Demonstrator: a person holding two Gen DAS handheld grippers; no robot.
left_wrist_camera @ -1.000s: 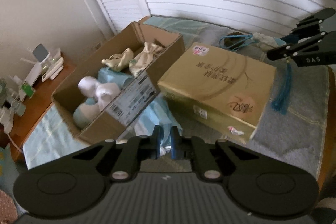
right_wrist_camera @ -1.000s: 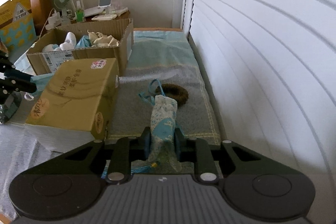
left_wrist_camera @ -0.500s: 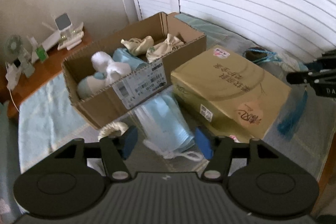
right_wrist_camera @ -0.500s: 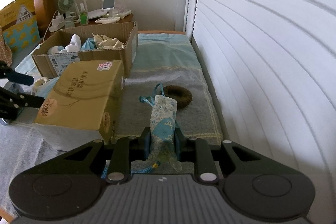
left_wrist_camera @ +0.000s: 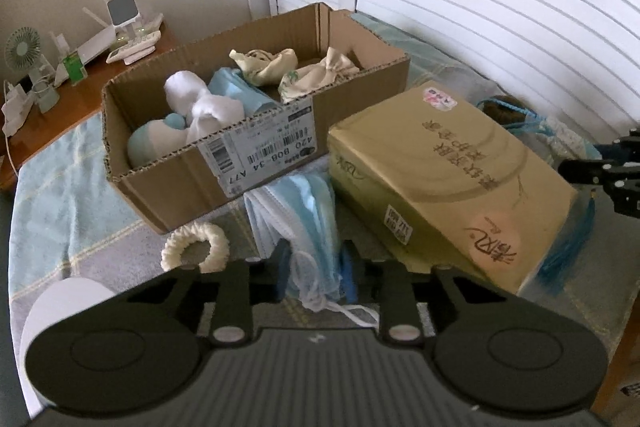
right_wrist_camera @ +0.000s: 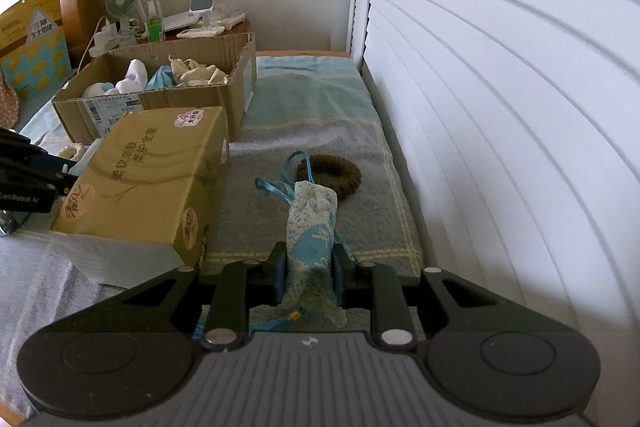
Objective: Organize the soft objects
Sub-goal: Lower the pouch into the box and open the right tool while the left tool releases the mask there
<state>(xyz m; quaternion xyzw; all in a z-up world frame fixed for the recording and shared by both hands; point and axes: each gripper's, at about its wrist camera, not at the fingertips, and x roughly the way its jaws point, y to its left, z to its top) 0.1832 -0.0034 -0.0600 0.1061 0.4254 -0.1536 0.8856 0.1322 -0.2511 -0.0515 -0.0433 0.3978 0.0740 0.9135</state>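
Note:
My left gripper [left_wrist_camera: 314, 273] is shut on a stack of light blue face masks [left_wrist_camera: 296, 211] lying on the bed in front of an open cardboard box [left_wrist_camera: 192, 179]. The box holds white socks [left_wrist_camera: 200, 103], cream pouches [left_wrist_camera: 264, 65] and blue cloth. A cream scrunchie [left_wrist_camera: 196, 247] lies left of the masks. My right gripper [right_wrist_camera: 310, 277] is shut on a blue-and-white patterned sachet [right_wrist_camera: 312, 223] with a blue cord and tassel. A brown scrunchie [right_wrist_camera: 330, 173] lies on the towel beyond it.
A gold tissue pack [left_wrist_camera: 452, 179] sits between the grippers, also in the right wrist view [right_wrist_camera: 148, 179]. White shutters [right_wrist_camera: 500, 107] run along the right. A wooden nightstand [left_wrist_camera: 72, 83] with a fan and gadgets stands behind the box. A white round object [left_wrist_camera: 60, 307] is at lower left.
My left gripper opened, moved down over the face masks and closed on them. My right gripper stays shut on the sachet, shifted slightly.

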